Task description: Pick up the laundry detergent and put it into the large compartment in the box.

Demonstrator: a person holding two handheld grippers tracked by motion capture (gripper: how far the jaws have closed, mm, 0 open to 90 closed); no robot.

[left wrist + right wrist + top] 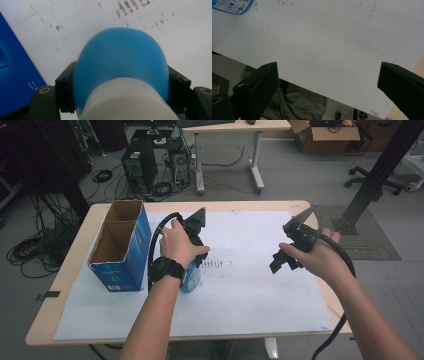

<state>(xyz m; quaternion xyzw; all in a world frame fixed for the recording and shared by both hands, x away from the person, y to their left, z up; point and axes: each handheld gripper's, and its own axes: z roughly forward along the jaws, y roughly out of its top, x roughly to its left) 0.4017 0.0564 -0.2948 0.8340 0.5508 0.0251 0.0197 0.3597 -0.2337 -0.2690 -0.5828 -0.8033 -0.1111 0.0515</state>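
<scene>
White paper sheet (260, 290) covers most of your wooden tabletop (75, 250), w/ an office floor, cables and a PC tower (140, 162) behind it.

Your left claw (196, 251) is clenched on a blue bottle (191, 276): in the left gripper view both black jaws press the sides of its rounded blue body (120, 62), w/ a white part of the bottle nearest the camera. High view has your left hand (176, 245) wrapped over the claw's body, watch (167, 268) on that wrist, and the bottle standing on the paper just beneath the hand. Just left of it sits a blue cardboard box (122, 247), top open, two compartments showing brown insides; its blue wall is also at the left edge of the left gripper view (15, 75). Smudgy dark marks (217, 264) dot the paper right of the bottle.

Your right claw (285, 261) is released, jaws spread wide apart w/ nothing between them; right gripper view shows bare paper (324, 45) in the gap and the sheet's near edge below. It hangs above the right part of the sheet, well apart from the bottle, your right hand (312, 255) gripping it, cable (345, 265) trailing back along the forearm. Bit of the bottle's label (233, 5) sits top-left in that view.
</scene>
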